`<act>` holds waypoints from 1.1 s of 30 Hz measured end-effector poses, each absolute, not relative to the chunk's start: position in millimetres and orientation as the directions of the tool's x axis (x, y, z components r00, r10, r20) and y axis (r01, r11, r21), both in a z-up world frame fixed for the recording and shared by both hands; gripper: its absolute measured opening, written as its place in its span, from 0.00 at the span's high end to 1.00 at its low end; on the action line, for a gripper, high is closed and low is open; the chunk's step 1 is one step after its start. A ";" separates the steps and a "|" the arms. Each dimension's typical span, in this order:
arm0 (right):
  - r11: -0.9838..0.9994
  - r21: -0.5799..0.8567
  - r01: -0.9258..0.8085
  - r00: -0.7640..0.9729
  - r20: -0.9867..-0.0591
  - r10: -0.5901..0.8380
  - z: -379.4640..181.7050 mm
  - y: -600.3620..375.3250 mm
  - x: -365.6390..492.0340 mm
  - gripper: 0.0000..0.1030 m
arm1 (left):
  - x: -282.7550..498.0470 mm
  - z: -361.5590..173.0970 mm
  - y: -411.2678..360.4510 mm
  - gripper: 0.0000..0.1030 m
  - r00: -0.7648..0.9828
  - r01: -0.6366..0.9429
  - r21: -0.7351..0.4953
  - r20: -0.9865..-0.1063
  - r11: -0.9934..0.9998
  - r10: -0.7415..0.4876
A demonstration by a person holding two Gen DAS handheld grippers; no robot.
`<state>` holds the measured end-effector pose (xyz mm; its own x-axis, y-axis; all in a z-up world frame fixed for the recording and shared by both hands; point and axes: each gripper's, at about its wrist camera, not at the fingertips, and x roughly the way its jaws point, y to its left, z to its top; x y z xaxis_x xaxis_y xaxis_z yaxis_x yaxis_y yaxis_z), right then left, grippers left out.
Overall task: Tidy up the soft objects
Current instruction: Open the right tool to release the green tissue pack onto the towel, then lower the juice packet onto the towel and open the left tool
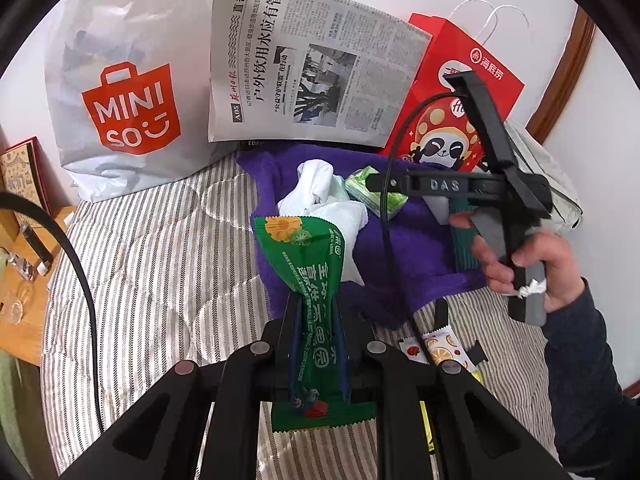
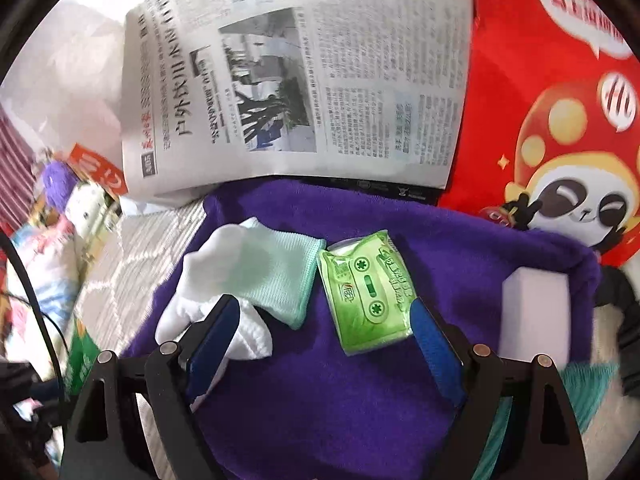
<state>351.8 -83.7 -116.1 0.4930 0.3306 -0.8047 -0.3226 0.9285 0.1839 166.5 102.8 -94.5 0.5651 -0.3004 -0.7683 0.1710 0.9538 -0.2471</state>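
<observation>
The sorting is looking partly done, judging by the layout. A white sock, a pale mint cloth and a green tissue pack are already lying on the purple towel. A green snack packet is still in the air, and small fruit-print sachets are lying on the striped quilt, just right of the left gripper.

The left gripper is clenching that green packet lengthwise between its fingers, pointing forward toward the towel ahead.

The right gripper is hanging released over the towel, its jaws wide apart; the sock is lying by its left finger and the tissue pack by its right. A pale block, possibly a sponge, is sitting further right, too blurred to name surely. From the left view, the right hand is gripping the handle, tool angled across.
</observation>
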 end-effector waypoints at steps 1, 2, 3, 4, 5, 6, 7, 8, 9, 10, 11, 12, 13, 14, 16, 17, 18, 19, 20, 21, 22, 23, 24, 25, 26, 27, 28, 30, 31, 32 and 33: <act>0.917 0.227 -0.327 0.483 -0.795 0.369 -117.8 -85.6 354.2 0.16 | 166.1 -93.7 102.5 0.86 0.566 0.172 -0.243 -0.769 0.955 -0.298; 0.902 0.277 -0.330 0.471 -0.780 0.412 -119.6 -87.9 357.1 0.16 | 166.1 -93.2 102.3 0.86 0.566 0.173 -0.242 -0.769 0.955 -0.297; 0.891 0.310 -0.331 0.466 -0.768 0.440 -120.8 -89.3 358.9 0.16 | 166.3 -92.7 102.2 0.86 0.565 0.171 -0.242 -0.770 0.955 -0.297; 0.877 0.346 -0.332 0.459 -0.753 0.471 -122.5 -91.2 360.7 0.16 | 166.7 -92.6 102.2 0.86 0.565 0.170 -0.243 -0.770 0.955 -0.296; 0.868 0.379 -0.321 0.450 -0.745 0.492 -124.8 -93.6 363.9 0.16 | 166.8 -92.6 102.3 0.86 0.564 0.168 -0.243 -0.771 0.955 -0.296; 0.864 0.396 -0.312 0.447 -0.741 0.501 -125.5 -96.1 364.6 0.16 | 166.9 -92.4 102.4 0.86 0.563 0.167 -0.244 -0.772 0.955 -0.295; 0.859 0.412 -0.304 0.447 -0.734 0.511 -124.1 -100.3 364.2 0.16 | 166.7 -92.4 102.2 0.86 0.563 0.167 -0.244 -0.772 0.955 -0.295; 0.855 0.426 -0.296 0.453 -0.725 0.518 -122.0 -104.5 362.6 0.16 | 166.9 -92.3 101.6 0.86 0.561 0.169 -0.243 -0.773 0.955 -0.296; 0.856 0.431 -0.285 0.462 -0.721 0.517 -118.0 -110.3 359.1 0.16 | 167.3 -92.3 100.3 0.86 0.561 0.173 -0.239 -0.774 0.956 -0.295; 0.862 0.425 -0.275 0.472 -0.721 0.507 -112.4 -115.6 354.0 0.16 | 168.4 -92.5 98.9 0.86 0.560 0.175 -0.235 -0.775 0.956 -0.293; 0.868 0.414 -0.272 0.481 -0.723 0.496 -106.9 -119.5 348.4 0.16 | 170.3 -92.8 97.1 0.86 0.558 0.178 -0.234 -0.776 0.956 -0.294; 0.879 0.394 -0.270 0.494 -0.727 0.478 -99.7 -123.7 340.9 0.16 | 173.5 -93.4 93.9 0.86 0.555 0.186 -0.233 -0.777 0.955 -0.298; 0.885 0.372 -0.280 0.511 -0.723 0.465 -89.5 -132.0 328.7 0.16 | 175.9 -93.7 90.6 0.86 0.553 0.191 -0.232 -0.777 0.954 -0.300; 0.889 0.353 -0.292 0.527 -0.716 0.458 -81.7 -137.8 317.8 0.16 | 179.2 -94.2 86.0 0.86 0.549 0.200 -0.232 -0.778 0.952 -0.305; 0.910 0.300 -0.285 0.566 -0.714 0.412 -67.9 -154.1 296.9 0.16 | 185.8 -95.1 76.3 0.86 0.540 0.219 -0.238 -0.779 0.946 -0.320; 0.927 0.261 -0.268 0.591 -0.716 0.372 -62.5 -162.2 286.1 0.16 | 189.8 -95.6 71.1 0.86 0.534 0.230 -0.240 -0.779 0.943 -0.329; 0.942 0.228 -0.246 0.613 -0.716 0.334 -58.4 -171.6 275.1 0.16 | 195.9 -96.2 62.6 0.86 0.526 0.248 -0.240 -0.780 0.939 -0.338; 0.949 0.214 -0.230 0.625 -0.715 0.313 -56.9 -178.8 267.4 0.16 | 200.3 -96.7 56.5 0.86 0.522 0.257 -0.239 -0.781 0.936 -0.342; 0.956 0.204 -0.212 0.635 -0.715 0.294 -55.6 -189.2 258.0 0.16 | 207.1 -97.5 48.4 0.86 0.517 0.268 -0.239 -0.782 0.933 -0.349; 0.959 0.204 -0.195 0.639 -0.715 0.282 -55.9 -200.9 248.3 0.16 | 210.7 -98.1 43.0 0.86 0.512 0.275 -0.243 -0.782 0.930 -0.355; 0.962 0.206 -0.178 0.643 -0.716 0.273 -57.2 -213.0 239.1 0.16 | 216.8 -99.3 36.0 0.86 0.505 0.281 -0.251 -0.782 0.926 -0.366; 0.965 0.208 -0.161 0.645 -0.718 0.262 -60.6 -221.5 231.0 0.16 | 221.6 -100.6 31.0 0.86 0.501 0.281 -0.260 -0.781 0.924 -0.372; 0.967 0.208 -0.146 0.643 -0.723 0.253 -62.8 -226.6 226.6 0.16 | 228.5 -103.5 23.5 0.86 0.494 0.280 -0.274 -0.781 0.920 -0.383; 0.968 0.206 -0.140 0.640 -0.727 0.247 -65.7 -231.4 220.5 0.16 | 233.1 -106.1 18.8 0.86 0.485 0.285 -0.281 -0.782 0.916 -0.391; 0.967 0.212 -0.145 0.641 -0.724 0.255 -69.1 -237.2 213.3 0.16 | 238.8 -110.0 12.0 0.86 0.474 0.291 -0.276 -0.790 0.916 -0.389; 0.966 0.215 -0.144 0.642 -0.723 0.256 -74.3 -235.3 211.7 0.16 | 244.6 -114.5 5.0 0.86 0.472 0.289 -0.251 -0.803 0.924 -0.365; 0.966 0.218 -0.141 0.641 -0.723 0.257 -78.4 -234.7 210.3 0.16 | 251.5 -120.3 -1.3 0.86 0.468 0.284 -0.226 -0.816 0.932 -0.340; 0.959 0.238 -0.154 0.639 -0.716 0.280 -84.9 -240.5 205.3 0.16 | 261.3 -129.1 -6.9 0.85 0.462 0.277 -0.204 -0.828 0.939 -0.316; 0.958 0.242 -0.155 0.637 -0.716 0.284 -88.1 -242.0 204.9 0.16 | 266.0 -133.3 -8.2 0.85 0.461 0.269 -0.185 -0.837 0.945 -0.295; 0.958 0.240 -0.155 0.636 -0.718 0.283 -90.9 -243.5 205.3 0.16 | 270.2 -137.0 -8.1 0.85 0.461 0.259 -0.165 -0.845 0.952 -0.272; 0.961 0.233 -0.152 0.635 -0.722 0.275 -92.4 -244.2 205.6 0.16 | 274.3 -141.4 -7.7 0.85 0.460 0.251 -0.143 -0.853 0.958 -0.247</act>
<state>205.6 -244.2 -92.4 0.6351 0.2749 -0.7219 -0.1515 0.9607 0.2326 274.3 -7.7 -141.4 0.4597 -0.2474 -0.8529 0.2505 0.9575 -0.1427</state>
